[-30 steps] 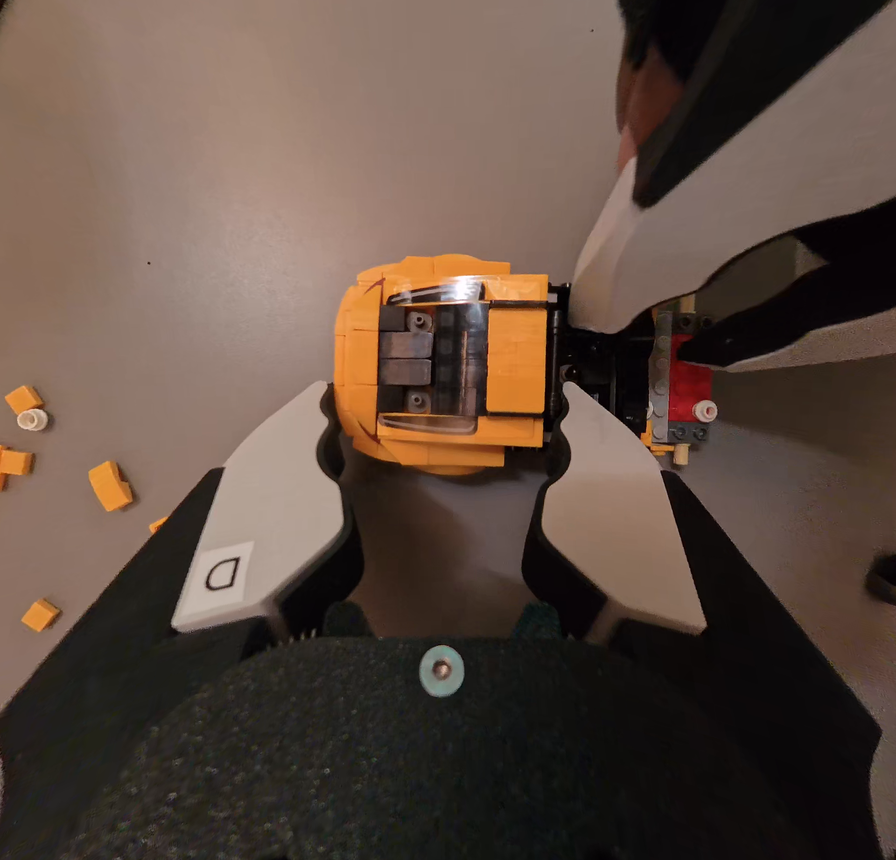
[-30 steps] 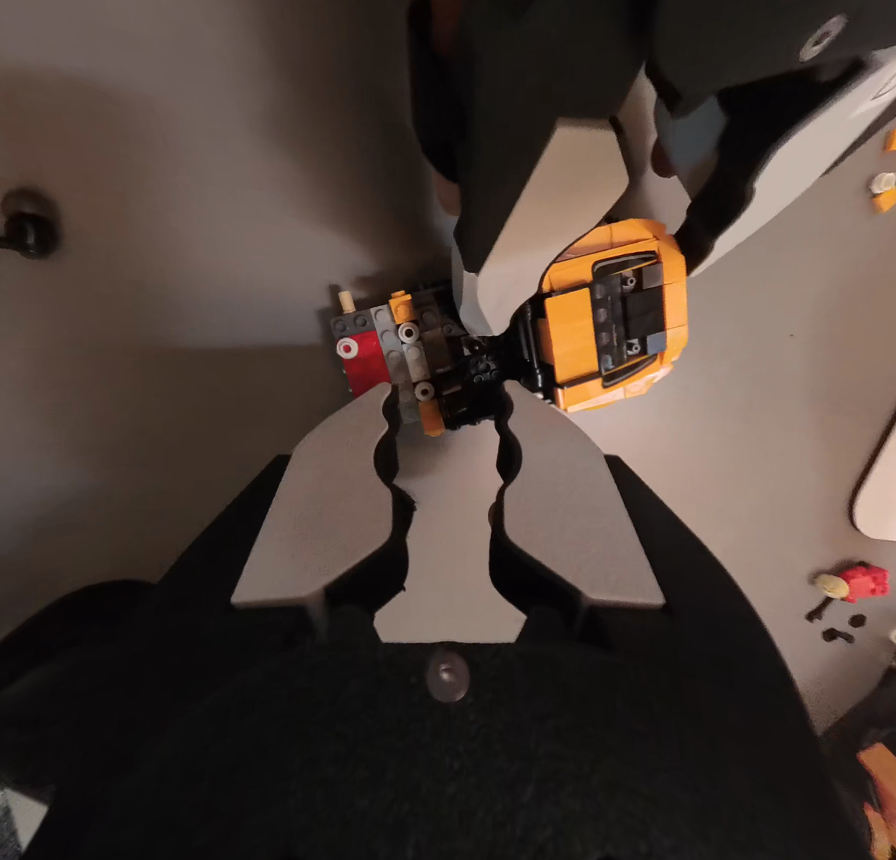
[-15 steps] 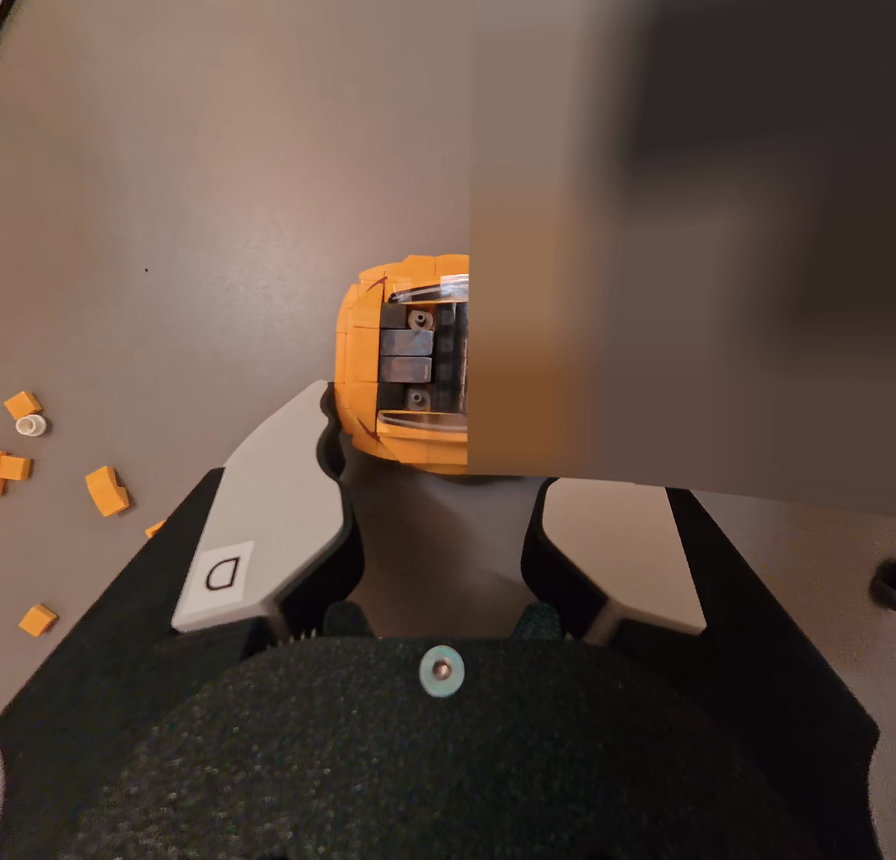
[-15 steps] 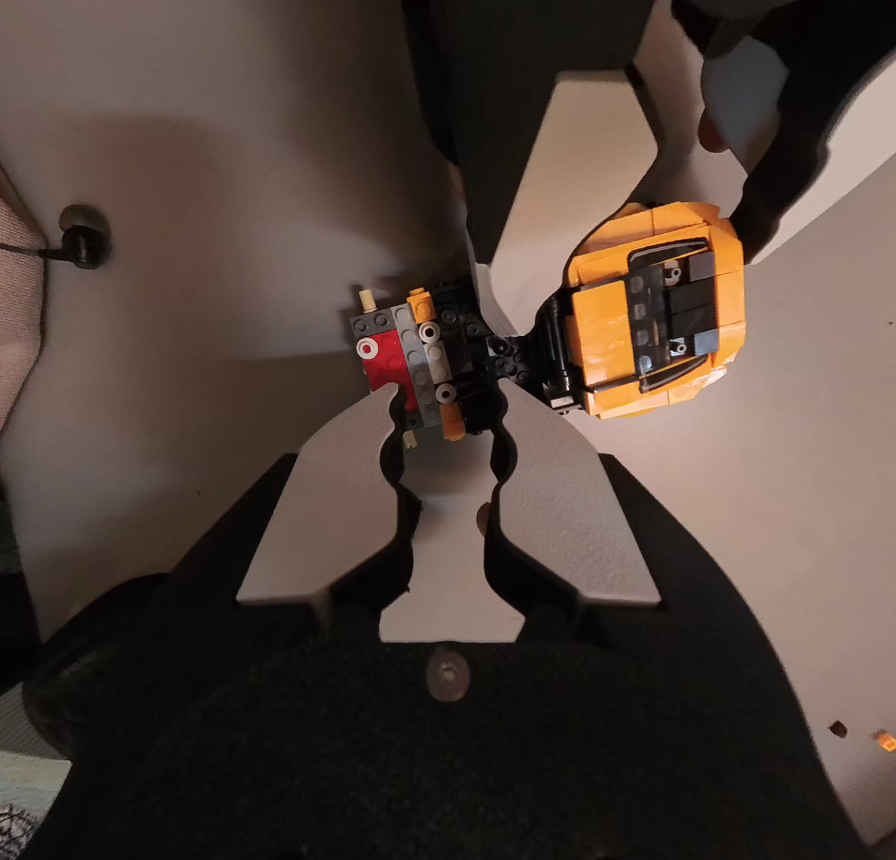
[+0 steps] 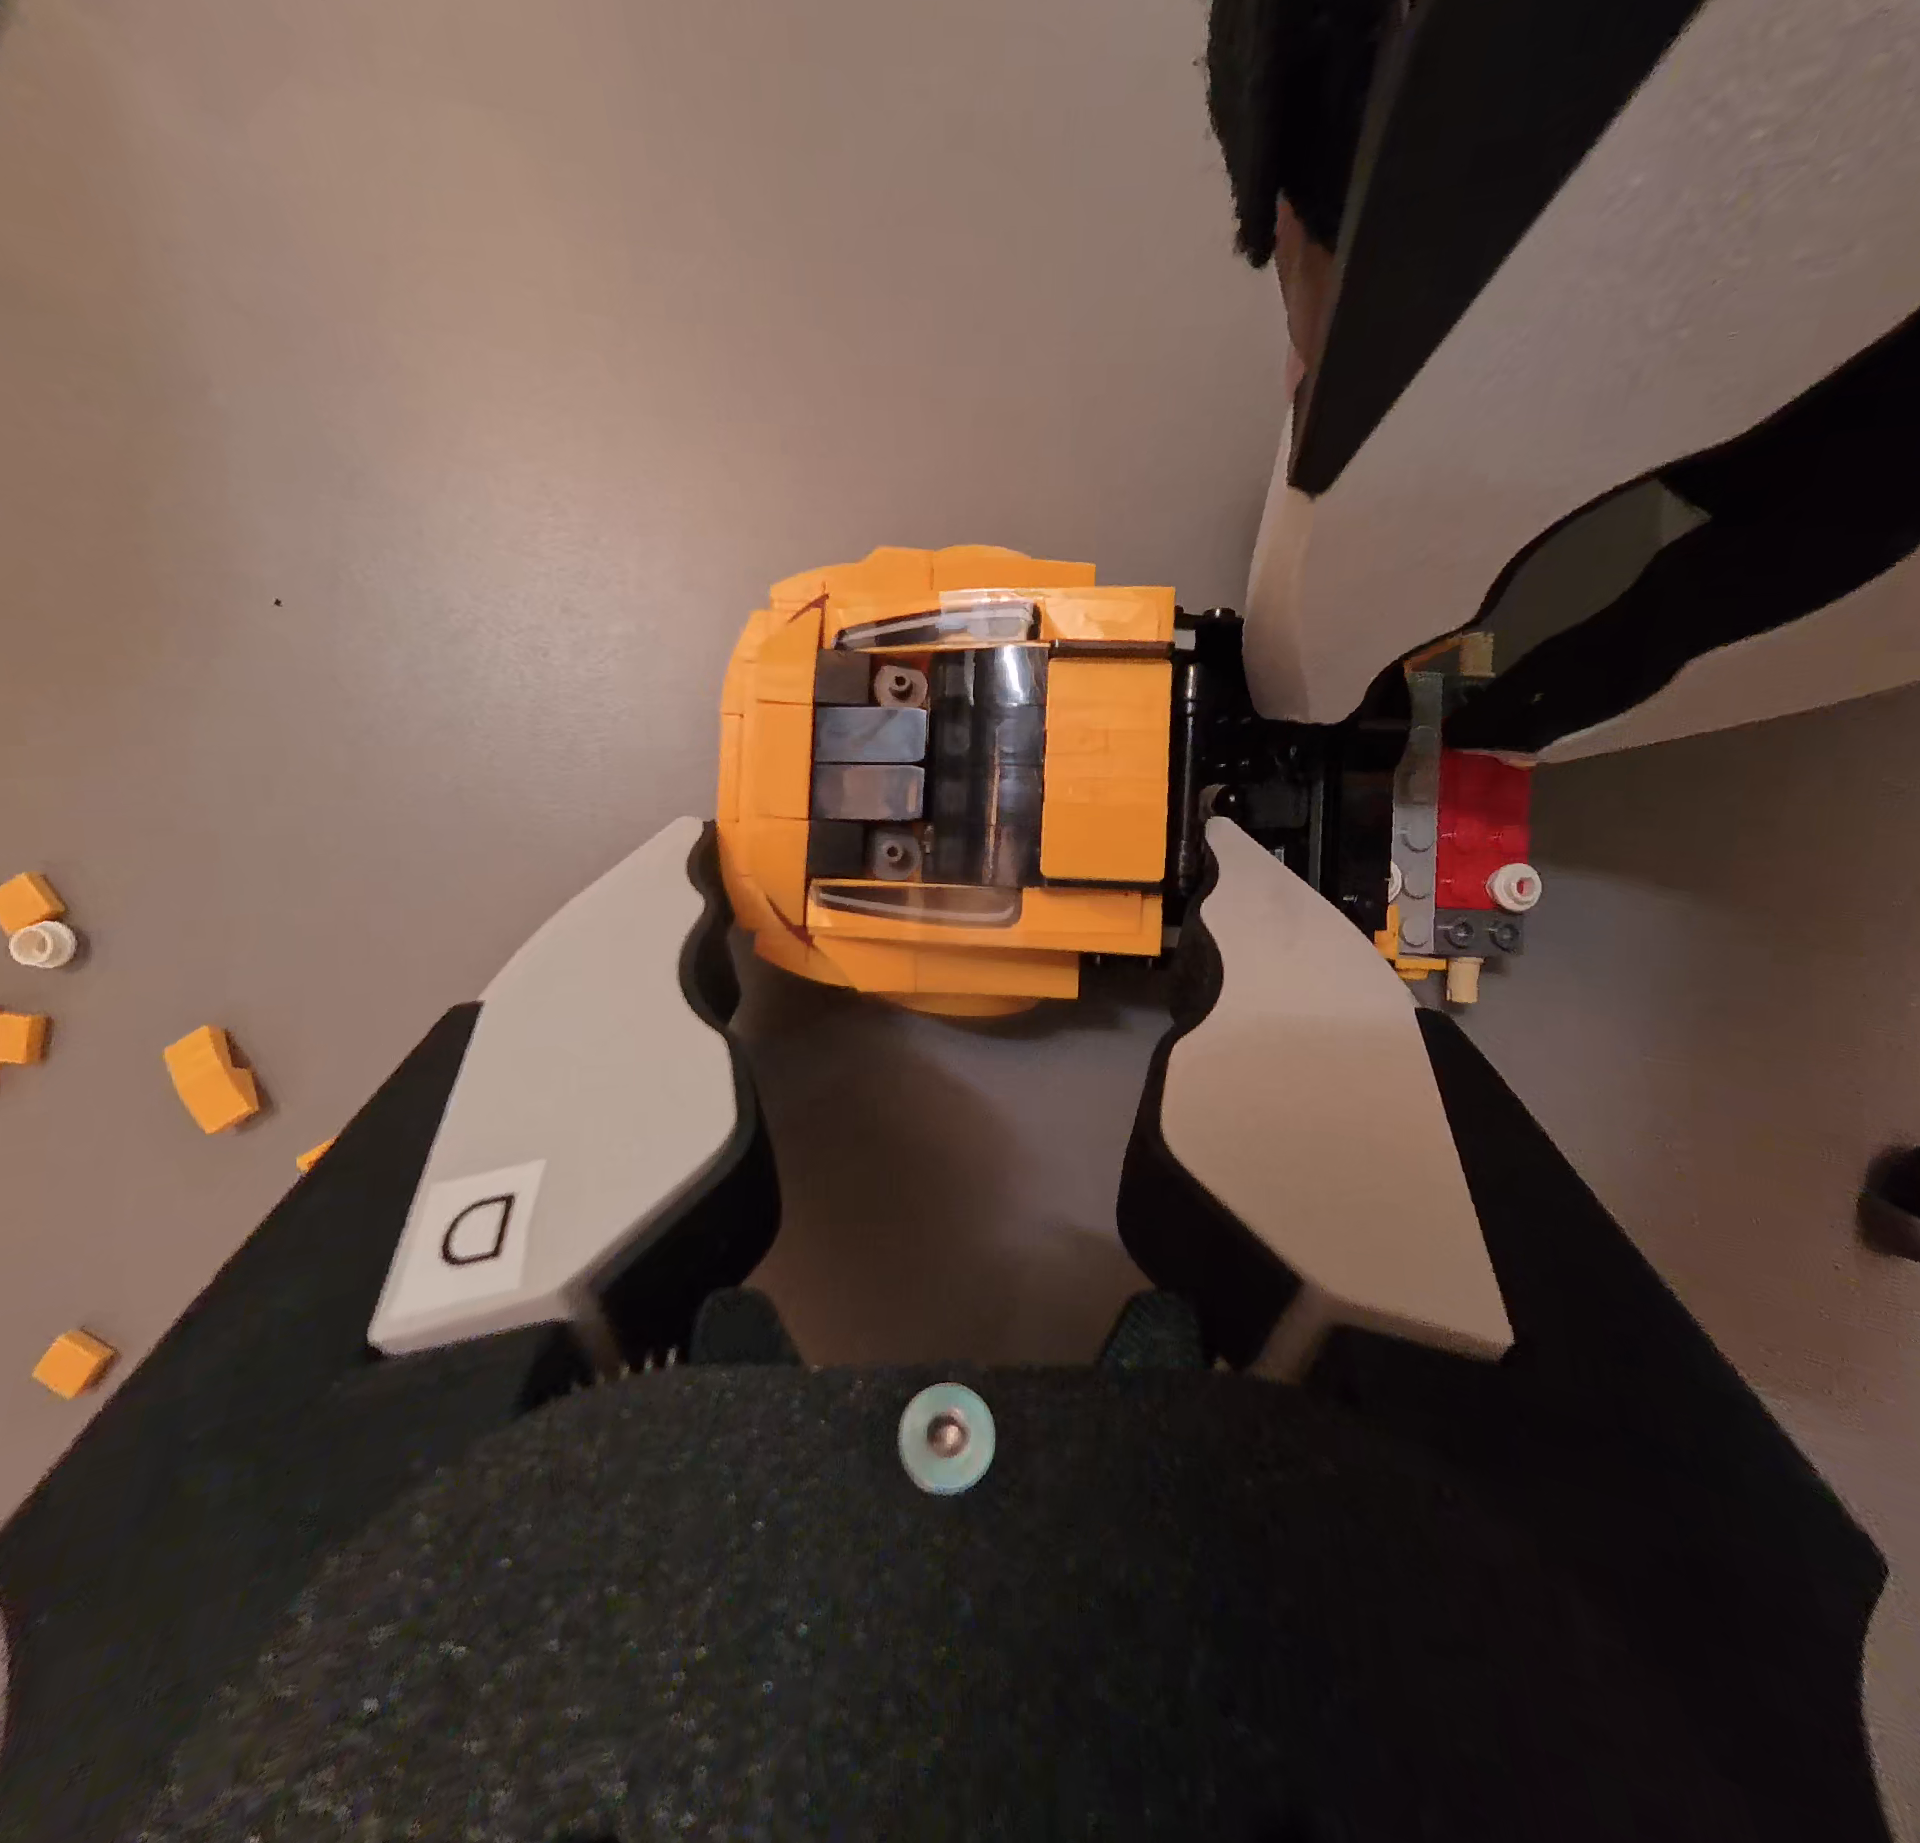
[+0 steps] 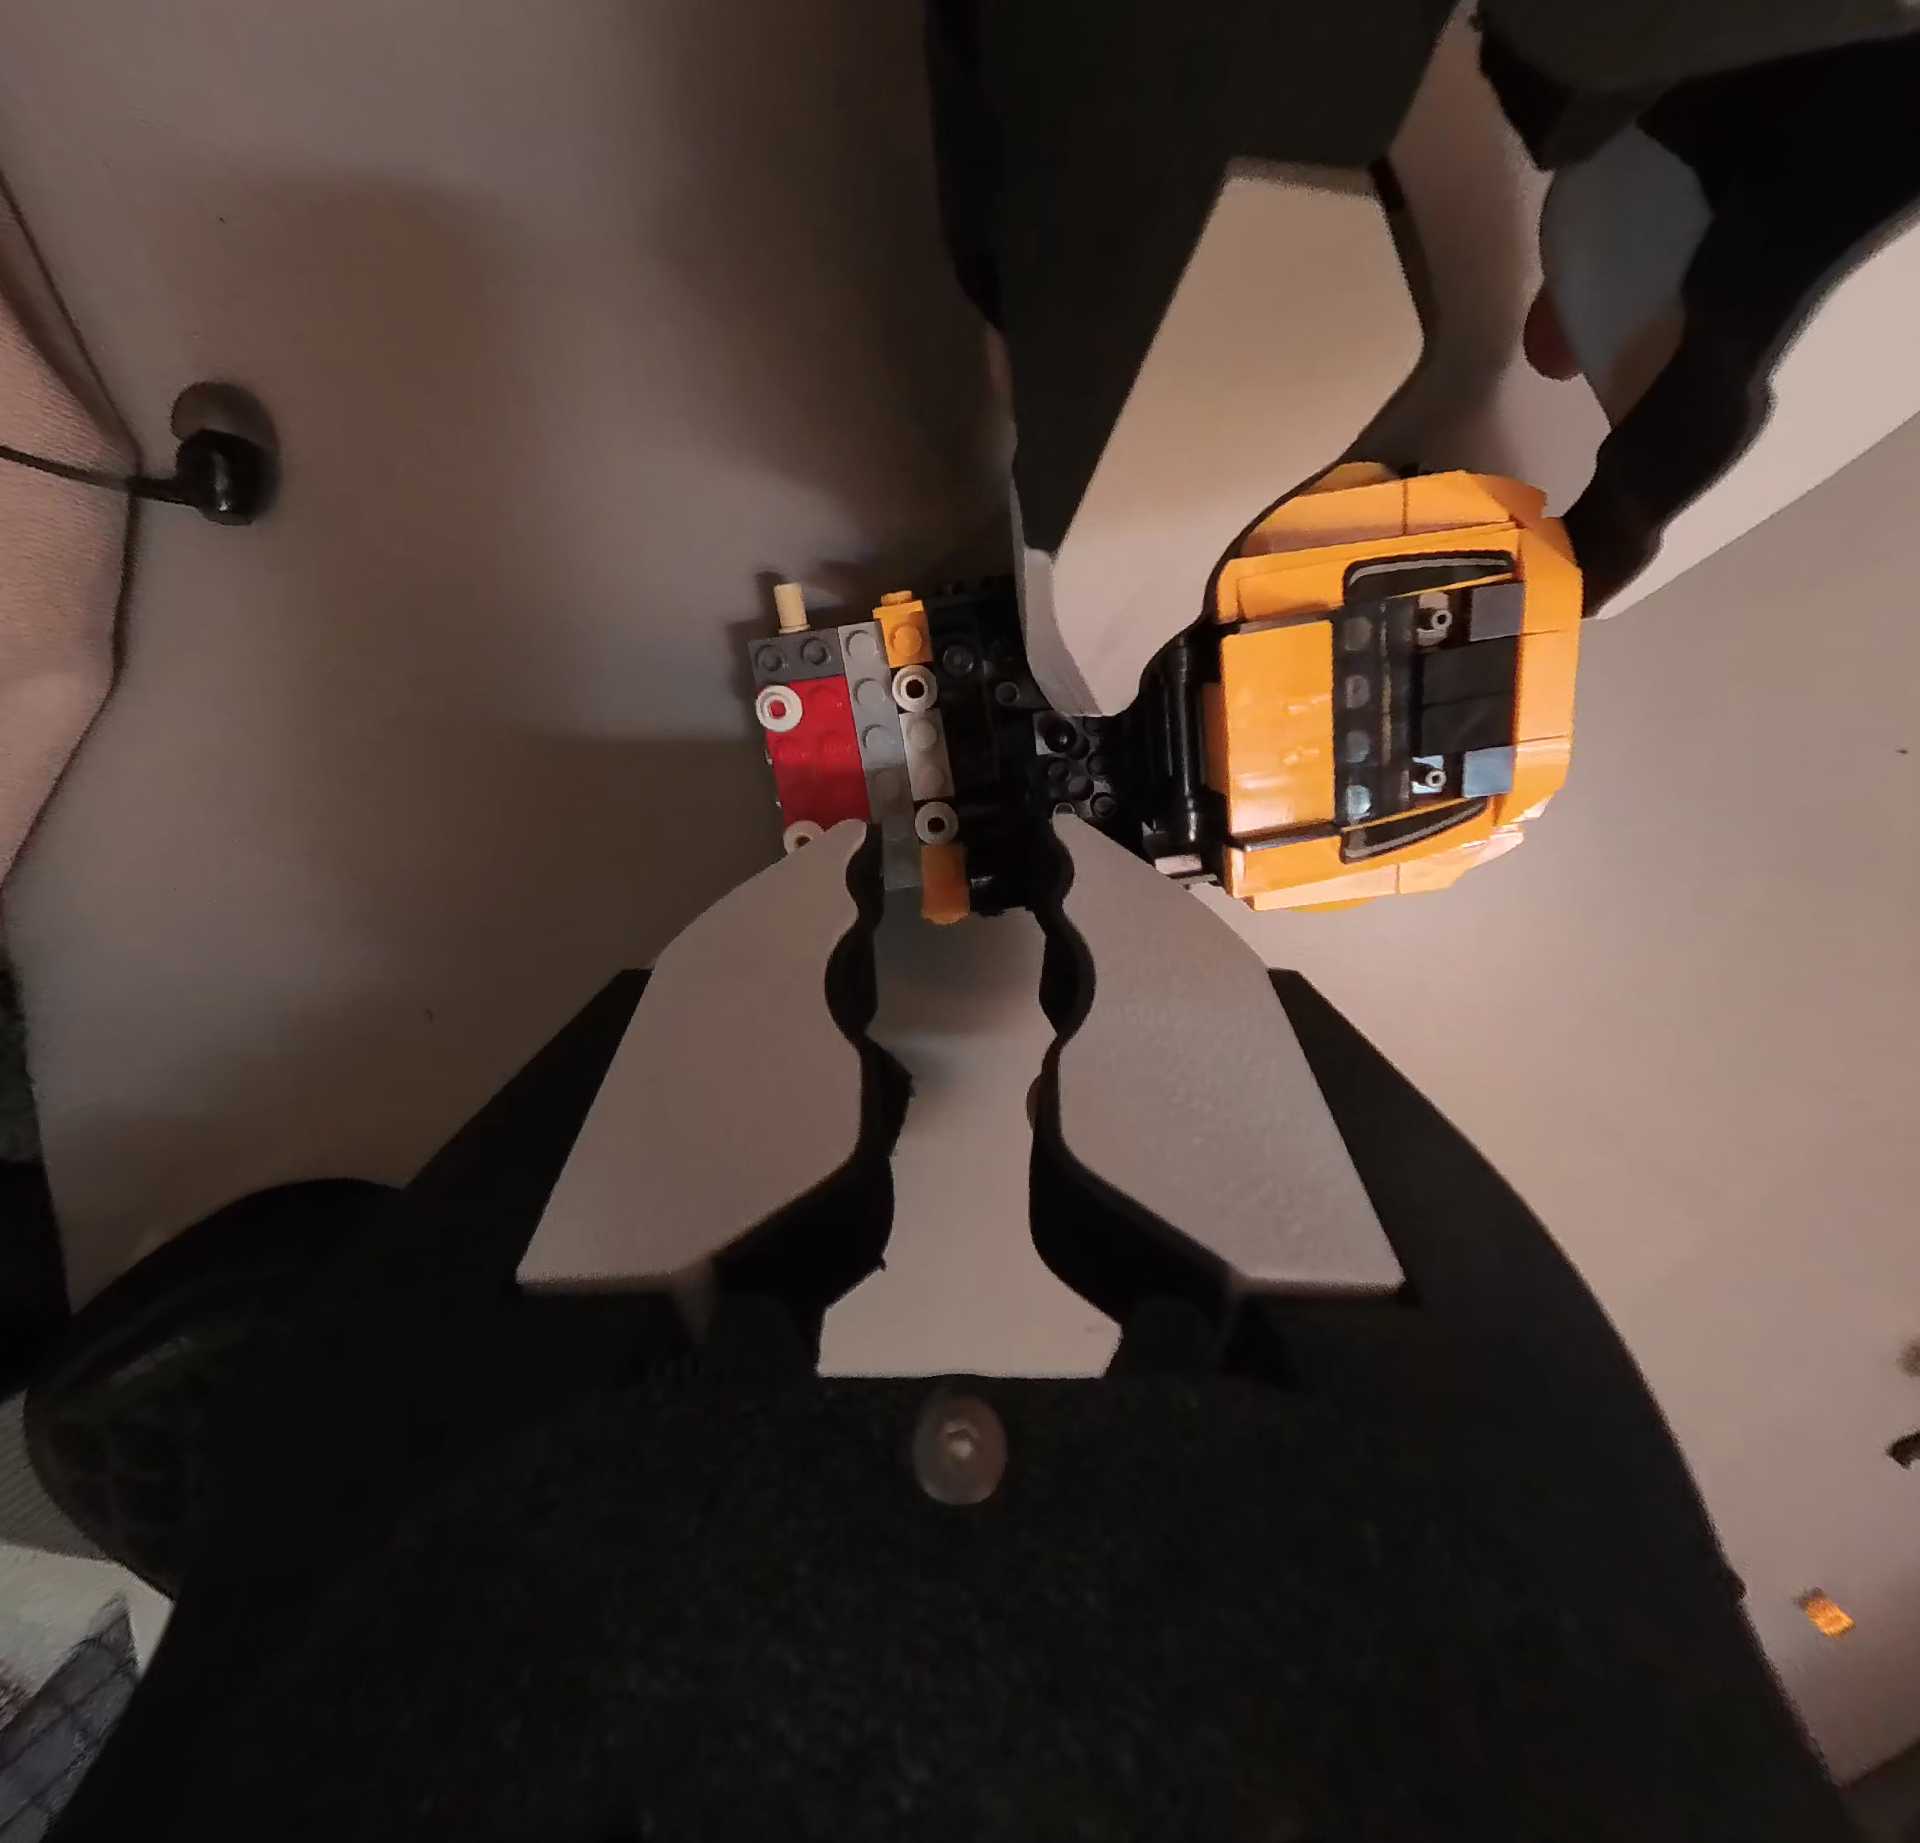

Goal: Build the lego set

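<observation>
A brick-built model is held between both grippers over the grey table (image 5: 468, 339). Its orange car-like body (image 5: 1101, 775) has dark grey and clear pieces on top. A black middle section (image 6: 997, 744) joins it to a grey and red end (image 6: 816, 754). My left gripper (image 5: 951, 837) is shut on the orange body, one pad on its rounded end and one on its black edge. It also shows in the right wrist view (image 6: 1340, 619). My right gripper (image 6: 961, 832) is shut on the black and grey section. It reaches in from the upper right in the left wrist view (image 5: 1403, 697).
Several loose orange bricks (image 5: 208, 1076) and a white round piece (image 5: 42, 946) lie on the table at the left. A black cable grommet (image 6: 218, 453) sits in the table beyond the red end. A small orange piece (image 6: 1823, 1643) lies at the lower right.
Both grips have stayed as they were. In the right wrist view the model and the grommet have shifted a little to the right. In the left wrist view almost nothing has moved.
</observation>
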A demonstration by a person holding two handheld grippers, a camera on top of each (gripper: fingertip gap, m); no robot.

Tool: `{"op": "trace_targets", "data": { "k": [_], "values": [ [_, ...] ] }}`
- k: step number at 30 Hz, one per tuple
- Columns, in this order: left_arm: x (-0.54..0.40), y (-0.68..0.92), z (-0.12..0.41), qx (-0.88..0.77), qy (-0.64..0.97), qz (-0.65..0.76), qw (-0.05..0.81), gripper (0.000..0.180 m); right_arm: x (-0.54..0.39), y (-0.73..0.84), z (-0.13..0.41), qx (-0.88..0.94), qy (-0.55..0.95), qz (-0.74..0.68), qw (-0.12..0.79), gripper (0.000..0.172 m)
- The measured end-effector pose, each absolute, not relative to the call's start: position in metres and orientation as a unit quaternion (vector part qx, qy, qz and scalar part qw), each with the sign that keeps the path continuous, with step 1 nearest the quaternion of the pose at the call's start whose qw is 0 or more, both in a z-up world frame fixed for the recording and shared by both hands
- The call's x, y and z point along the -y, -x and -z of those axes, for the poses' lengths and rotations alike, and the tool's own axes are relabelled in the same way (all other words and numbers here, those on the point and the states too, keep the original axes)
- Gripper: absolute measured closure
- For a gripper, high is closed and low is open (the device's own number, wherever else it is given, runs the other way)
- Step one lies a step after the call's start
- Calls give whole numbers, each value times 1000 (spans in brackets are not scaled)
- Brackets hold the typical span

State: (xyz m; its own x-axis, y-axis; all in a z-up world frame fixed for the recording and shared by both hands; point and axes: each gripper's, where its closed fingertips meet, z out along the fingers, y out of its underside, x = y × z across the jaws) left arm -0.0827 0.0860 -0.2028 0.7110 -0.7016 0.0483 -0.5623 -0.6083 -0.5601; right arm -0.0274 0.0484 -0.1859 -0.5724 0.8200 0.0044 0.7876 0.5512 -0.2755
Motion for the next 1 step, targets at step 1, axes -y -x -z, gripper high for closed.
{"op": "trace_targets", "data": {
  "k": [1],
  "values": [
    [-86,83,203,-358,886,134,263,98,-49,28,185,879,455,-124,68,144]
  ]
}}
